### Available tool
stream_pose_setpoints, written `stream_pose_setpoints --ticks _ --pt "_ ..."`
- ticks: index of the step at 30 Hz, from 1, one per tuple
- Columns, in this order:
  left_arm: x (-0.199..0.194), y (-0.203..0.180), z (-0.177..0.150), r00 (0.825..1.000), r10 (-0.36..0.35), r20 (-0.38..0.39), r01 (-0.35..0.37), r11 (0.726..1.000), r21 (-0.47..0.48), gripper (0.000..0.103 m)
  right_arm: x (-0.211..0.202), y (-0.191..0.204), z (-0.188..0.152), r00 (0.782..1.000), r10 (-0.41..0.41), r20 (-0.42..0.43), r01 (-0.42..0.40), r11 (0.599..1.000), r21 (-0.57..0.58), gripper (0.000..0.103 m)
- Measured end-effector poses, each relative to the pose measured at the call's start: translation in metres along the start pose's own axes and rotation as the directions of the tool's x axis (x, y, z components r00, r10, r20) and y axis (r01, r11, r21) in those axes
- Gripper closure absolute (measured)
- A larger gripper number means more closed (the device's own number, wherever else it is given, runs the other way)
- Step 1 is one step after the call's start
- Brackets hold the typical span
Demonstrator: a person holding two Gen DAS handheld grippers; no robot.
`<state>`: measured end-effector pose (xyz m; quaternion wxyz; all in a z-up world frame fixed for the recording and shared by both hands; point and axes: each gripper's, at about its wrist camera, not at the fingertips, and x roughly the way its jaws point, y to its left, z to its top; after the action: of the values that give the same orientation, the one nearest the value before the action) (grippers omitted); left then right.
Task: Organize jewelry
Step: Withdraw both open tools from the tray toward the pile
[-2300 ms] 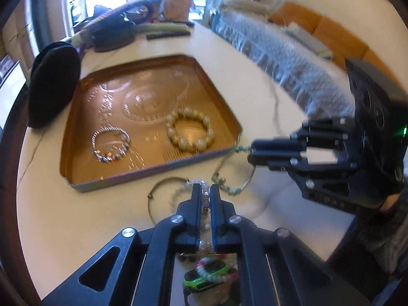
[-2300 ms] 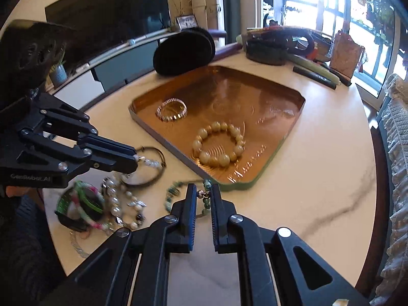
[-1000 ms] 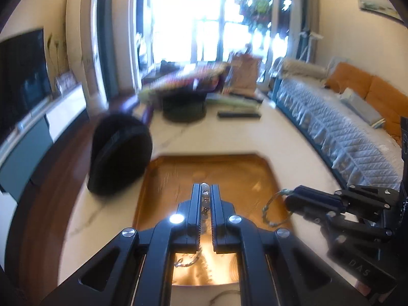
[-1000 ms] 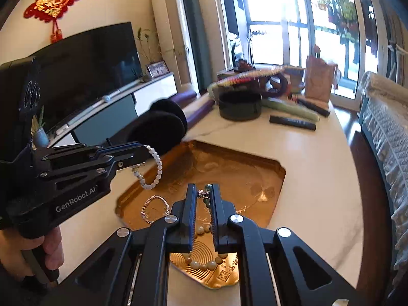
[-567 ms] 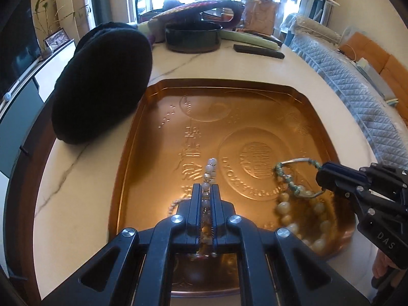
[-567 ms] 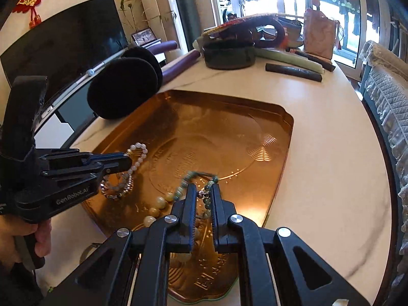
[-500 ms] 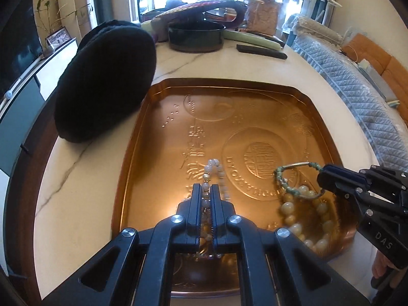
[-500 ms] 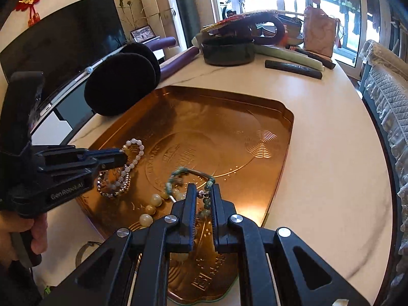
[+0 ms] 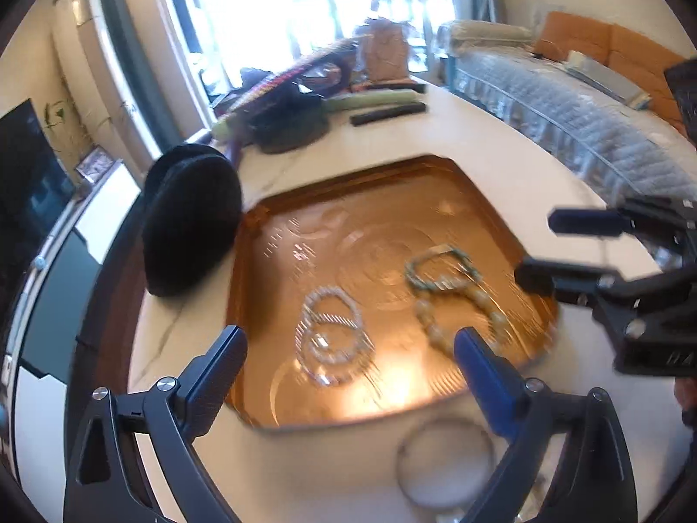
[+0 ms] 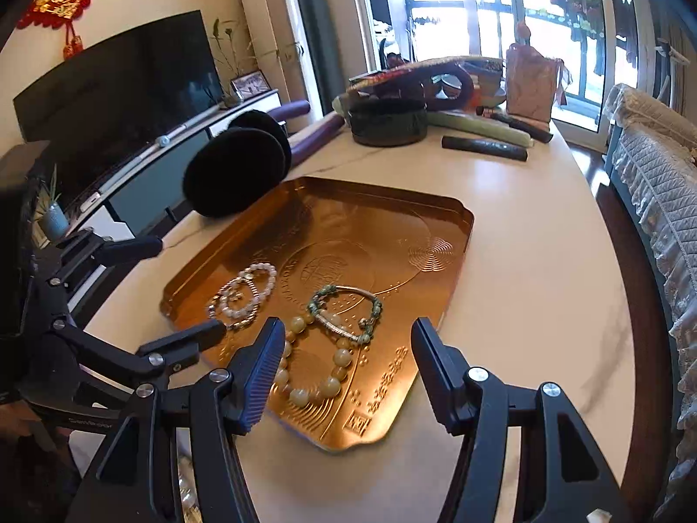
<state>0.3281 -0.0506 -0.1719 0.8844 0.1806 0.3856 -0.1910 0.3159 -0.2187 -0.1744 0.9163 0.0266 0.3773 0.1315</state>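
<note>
A gold tray lies on the pale table. In it lie a white pearl bracelet over a small beaded one, a green bead and silver bracelet, and a large yellow bead bracelet. My left gripper is open and empty above the tray's near left. My right gripper is open and empty over the tray's near edge.
A thin wire bangle lies on the table in front of the tray. A black round cushion leans at the tray's far left. A dark bowl, a remote and clutter stand at the far end. A sofa lines the right.
Both grippers have opened and pulled back. The pearl bracelet and the green bead bracelet, held half a second ago, now lie in the tray.
</note>
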Motion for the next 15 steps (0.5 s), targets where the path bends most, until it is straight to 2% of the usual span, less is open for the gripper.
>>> stream_pose_setpoints --ticks 4,7,11,15 --pt "-0.015 -0.006 -0.013 1.0 0.004 -0.018 -0.003 0.999 0.05 0.007 -0.026 0.015 -0.012 1.0 0.016 0.018 -0.015 0.998 -0.064 0.045" --pt "-0.021 -0.002 -0.026 0.999 -0.009 -0.037 0.01 0.999 0.047 0.007 -0.035 0.024 -0.026 0.999 0.053 -0.008 -0.053 0.994 -0.093 0.045" --pt "-0.021 0.019 -0.047 0.996 -0.039 -0.082 0.038 0.999 -0.012 0.007 -0.036 0.033 -0.049 0.996 0.063 -0.056 -0.07 0.989 -0.133 0.048" --pt "-0.023 0.037 -0.063 0.992 -0.073 -0.101 0.064 0.994 -0.089 0.007 -0.033 0.035 -0.063 0.991 0.093 -0.099 -0.106 0.986 -0.132 0.056"
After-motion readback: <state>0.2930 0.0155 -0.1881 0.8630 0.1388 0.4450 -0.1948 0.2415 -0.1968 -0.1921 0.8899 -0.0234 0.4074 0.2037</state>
